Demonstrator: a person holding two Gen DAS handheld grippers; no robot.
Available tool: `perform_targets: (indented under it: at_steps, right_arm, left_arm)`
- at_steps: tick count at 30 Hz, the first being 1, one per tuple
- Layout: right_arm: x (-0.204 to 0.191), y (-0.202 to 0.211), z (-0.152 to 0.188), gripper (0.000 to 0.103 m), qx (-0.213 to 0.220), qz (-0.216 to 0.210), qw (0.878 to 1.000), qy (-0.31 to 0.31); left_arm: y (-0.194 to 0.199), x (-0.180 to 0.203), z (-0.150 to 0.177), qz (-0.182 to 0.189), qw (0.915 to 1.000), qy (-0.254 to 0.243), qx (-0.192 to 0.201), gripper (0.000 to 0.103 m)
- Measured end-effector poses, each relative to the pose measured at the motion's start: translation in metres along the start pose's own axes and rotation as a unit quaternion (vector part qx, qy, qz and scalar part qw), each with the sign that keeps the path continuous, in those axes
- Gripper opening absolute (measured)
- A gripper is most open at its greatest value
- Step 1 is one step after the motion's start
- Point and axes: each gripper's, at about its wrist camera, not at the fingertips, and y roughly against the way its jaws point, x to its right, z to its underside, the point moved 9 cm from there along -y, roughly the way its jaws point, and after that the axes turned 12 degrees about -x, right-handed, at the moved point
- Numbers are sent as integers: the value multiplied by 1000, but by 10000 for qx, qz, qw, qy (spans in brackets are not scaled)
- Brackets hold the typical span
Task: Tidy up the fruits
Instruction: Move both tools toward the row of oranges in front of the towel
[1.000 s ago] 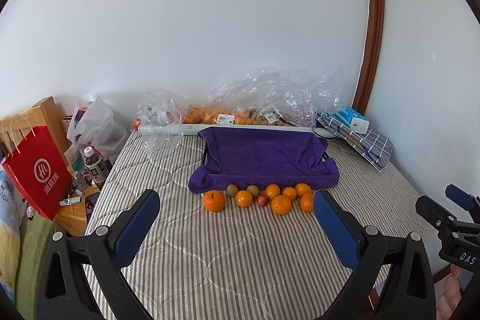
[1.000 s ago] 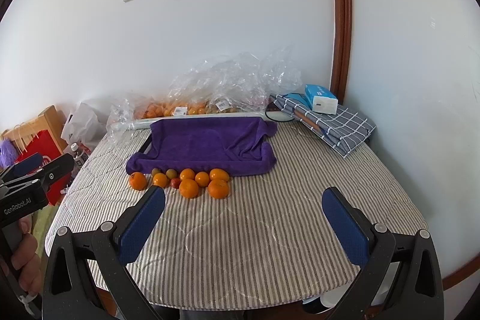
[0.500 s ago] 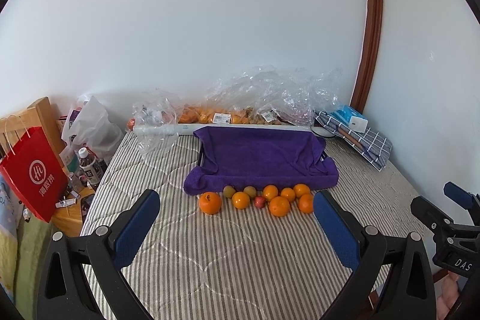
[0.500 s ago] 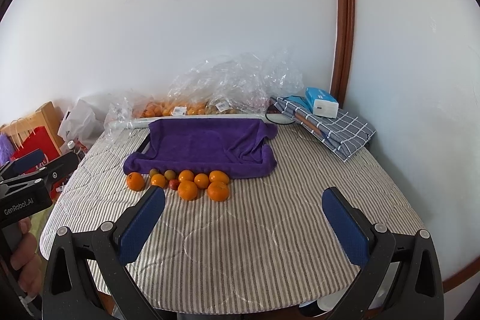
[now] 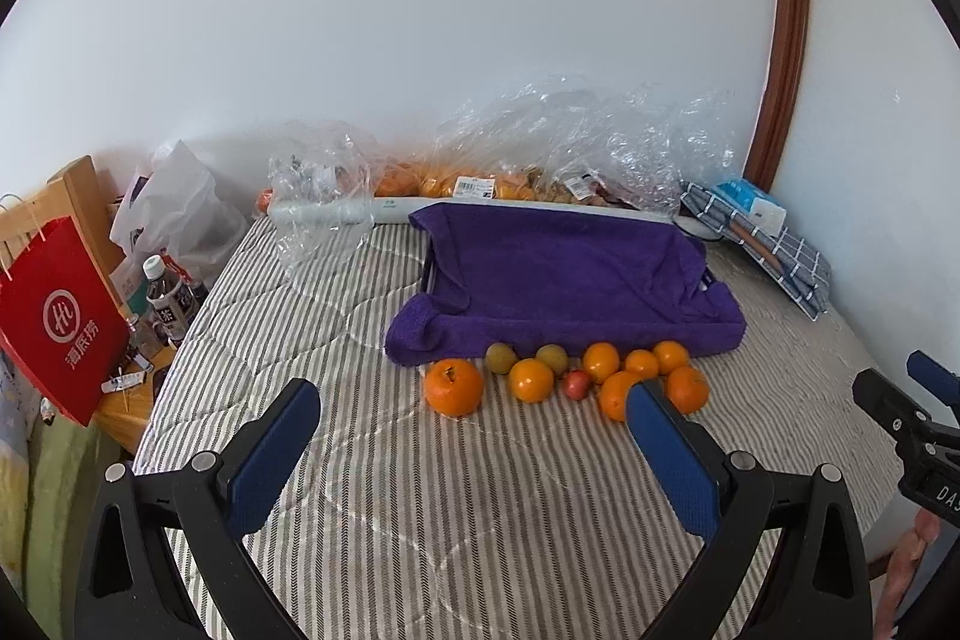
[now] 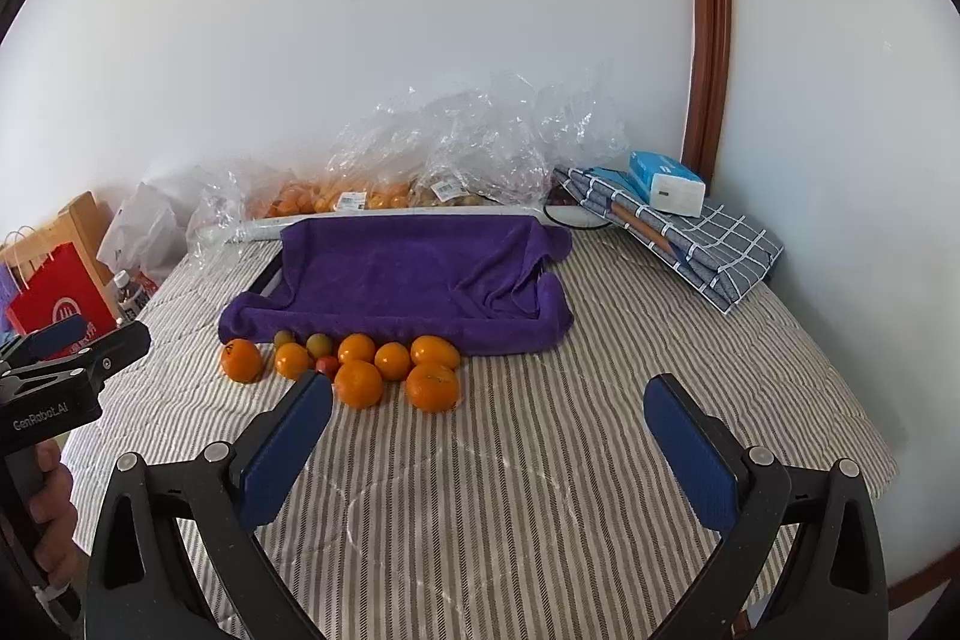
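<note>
Several oranges lie in a loose row on the striped table cover, with a large orange (image 5: pixel 453 387) (image 6: pixel 241 360) at the left end, two greenish fruits (image 5: pixel 500 357) (image 6: pixel 318 342) and a small red fruit (image 5: pixel 576 383) (image 6: pixel 327 364) among them. Behind them stands a tray draped in a purple towel (image 5: pixel 570 274) (image 6: pixel 408 274). My left gripper (image 5: pixel 468 430) is open and empty, just short of the fruit row. My right gripper (image 6: pixel 487 415) is open and empty, to the right of the fruits.
Clear plastic bags with more oranges (image 5: pixel 540 160) (image 6: pixel 456 160) lie along the back wall. A folded checked cloth with a blue tissue pack (image 5: pixel 762 232) (image 6: pixel 666 184) sits back right. A red paper bag (image 5: pixel 54 316) and bottles (image 5: pixel 165 289) stand off the table's left edge.
Both grippers have moved forward toward the fruit row and the left view has dropped lower. Both stay open. Nothing on the table has moved.
</note>
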Motion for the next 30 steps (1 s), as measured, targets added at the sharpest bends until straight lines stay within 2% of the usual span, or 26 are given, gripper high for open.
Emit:
perform_targets:
  at_steps: [3,6,9,11,13,17,20,25,30]
  right_arm:
    - [-7,-25,3,101,-218,-94,9997,37]
    - [-12,-52,5,96,-465,-189,9987,97]
    - [-20,-77,11,88,-750,-242,9967,203]
    - [-24,-93,15,79,-913,-283,9951,255]
    - [-28,-108,19,77,-1049,-283,9937,267]
    - [-35,-127,20,64,-1072,-414,9929,297]
    - [-37,-142,19,58,-1184,-492,9914,260]
    - [-38,-164,17,56,-1326,-570,9893,191]
    - [-37,-181,17,55,-1463,-641,9872,44]
  left_arm:
    - [-22,-12,4,-31,9999,88,-145,101]
    - [-43,-26,9,-83,9992,188,-330,97]
    - [-64,-38,14,-78,9983,231,-533,88]
    - [-76,-44,18,-59,9973,270,-682,84]
    - [-86,-49,21,3,9964,316,-783,83]
    - [-100,-50,26,159,9949,265,-959,83]
    - [-107,-48,28,191,9946,174,-1009,83]
    - [-118,-42,29,364,9934,149,-1076,83]
    - [-132,-36,24,371,9928,143,-1134,83]
